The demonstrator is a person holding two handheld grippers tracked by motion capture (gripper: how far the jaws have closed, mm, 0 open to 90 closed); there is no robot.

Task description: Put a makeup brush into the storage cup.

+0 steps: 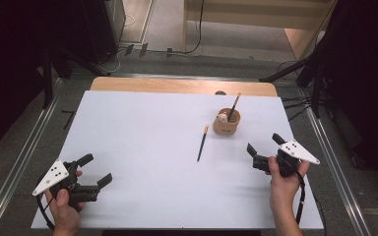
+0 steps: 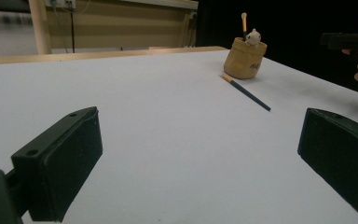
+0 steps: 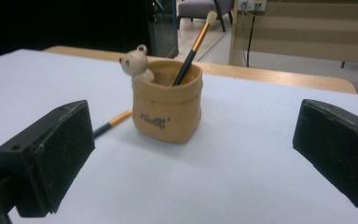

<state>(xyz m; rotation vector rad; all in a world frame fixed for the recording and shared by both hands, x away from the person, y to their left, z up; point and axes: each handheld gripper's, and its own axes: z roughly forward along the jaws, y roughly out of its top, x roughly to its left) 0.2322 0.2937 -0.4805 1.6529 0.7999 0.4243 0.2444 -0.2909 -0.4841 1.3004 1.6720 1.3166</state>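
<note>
A tan sack-shaped pot [image 1: 226, 123] [image 2: 245, 59] [image 3: 168, 108] with a small white bear figure [image 3: 137, 62] on its rim stands at the right of the white table [image 1: 142, 147]. One brush [image 1: 234, 106] [image 3: 193, 46] leans inside it. A second dark brush [image 1: 203, 142] [image 2: 246, 91] [image 3: 113, 122] lies flat on the table just left of the pot. My left gripper [image 1: 97, 169] [image 2: 200, 163] is open near the front left corner, nothing between its jaws. My right gripper [image 1: 264, 143] [image 3: 193, 158] is open at the front right, its jaws facing the pot.
A wooden table edge [image 1: 182, 86] shows beyond the white sheet. Metal rails [image 1: 27, 152] run along both sides of the table. Cables [image 1: 197, 29] lie on the floor behind, beside dark stands [image 1: 315, 69]. Bare white surface lies between the two grippers.
</note>
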